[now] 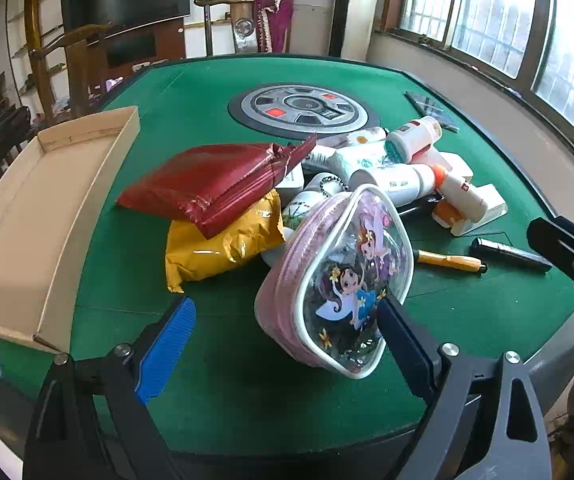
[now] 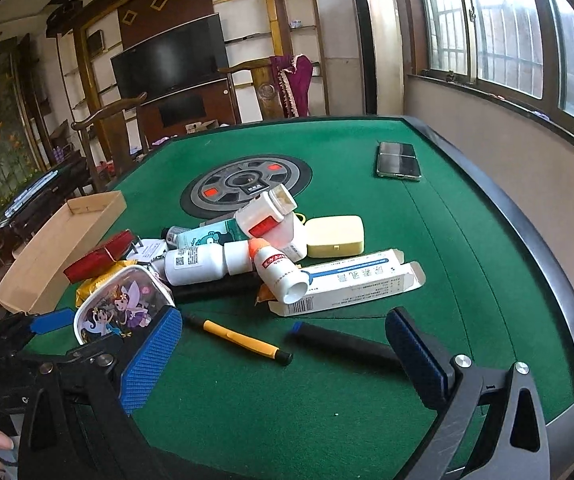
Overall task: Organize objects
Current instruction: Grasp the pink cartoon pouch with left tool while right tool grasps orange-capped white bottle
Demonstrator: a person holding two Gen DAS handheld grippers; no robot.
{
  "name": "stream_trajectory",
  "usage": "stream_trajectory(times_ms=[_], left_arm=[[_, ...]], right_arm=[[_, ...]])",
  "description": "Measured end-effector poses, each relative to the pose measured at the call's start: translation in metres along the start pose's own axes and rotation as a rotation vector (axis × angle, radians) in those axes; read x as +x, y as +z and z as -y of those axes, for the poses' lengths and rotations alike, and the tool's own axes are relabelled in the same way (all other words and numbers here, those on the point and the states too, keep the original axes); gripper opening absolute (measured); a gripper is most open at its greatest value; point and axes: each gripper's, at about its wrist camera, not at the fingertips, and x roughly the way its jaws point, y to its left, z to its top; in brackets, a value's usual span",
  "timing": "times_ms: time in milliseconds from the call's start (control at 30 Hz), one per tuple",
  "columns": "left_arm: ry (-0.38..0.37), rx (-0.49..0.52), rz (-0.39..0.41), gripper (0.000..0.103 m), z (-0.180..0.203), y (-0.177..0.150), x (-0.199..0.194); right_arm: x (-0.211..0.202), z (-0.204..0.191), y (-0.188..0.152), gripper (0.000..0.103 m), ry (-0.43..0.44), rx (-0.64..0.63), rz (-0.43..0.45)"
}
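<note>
A heap of objects lies on the green table (image 1: 215, 400). In the left wrist view a pink cartoon pouch (image 1: 339, 280) leans in front of a red packet (image 1: 215, 180), a yellow packet (image 1: 219, 244) and several white bottles (image 1: 391, 180). My left gripper (image 1: 287, 340) is open just before the pouch, its dark finger overlapping the pouch's lower corner. My right gripper (image 2: 283, 360) is open low over the felt. A yellow pen (image 2: 243, 340) and a black marker (image 2: 343, 340) lie between its fingers, untouched. An opened white carton (image 2: 351, 280) and the bottles (image 2: 195, 262) lie beyond.
An empty cardboard tray (image 1: 47, 208) sits at the table's left edge. A round control disc (image 2: 247, 188) marks the table's middle, a phone (image 2: 398, 160) lies far right, and a pale yellow case (image 2: 335, 236) sits behind the heap. Chairs and a television stand beyond.
</note>
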Motion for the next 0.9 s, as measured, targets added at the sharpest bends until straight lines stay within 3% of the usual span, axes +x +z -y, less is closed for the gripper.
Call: stream_trajectory(times_ms=[200,333,533,600,633,900], left_arm=[[-0.102,0.007,-0.007,0.083,-0.002,0.005,0.003],[-0.121,0.013,-0.033,0.08,0.003,0.006,0.014],[-0.161,0.037,-0.04,0.063,0.017,0.008,0.019],[-0.175,0.041,-0.041,0.052,0.019,0.008,0.018],[-0.186,0.04,-0.04,0.031,0.02,0.007,0.017],[-0.188,0.048,-0.029,0.03,0.016,0.005,0.008]], right_arm=[[0.006,0.002,0.0,0.103,0.01,0.002,-0.005],[0.007,0.002,0.001,0.103,0.019,0.002,-0.005],[0.008,0.008,0.002,0.103,0.007,0.013,-0.009],[0.008,0.012,0.001,0.103,0.001,0.019,-0.01],[0.008,0.014,0.001,0.103,-0.003,0.019,-0.013],[0.013,0.013,0.008,0.101,0.013,-0.034,-0.035]])
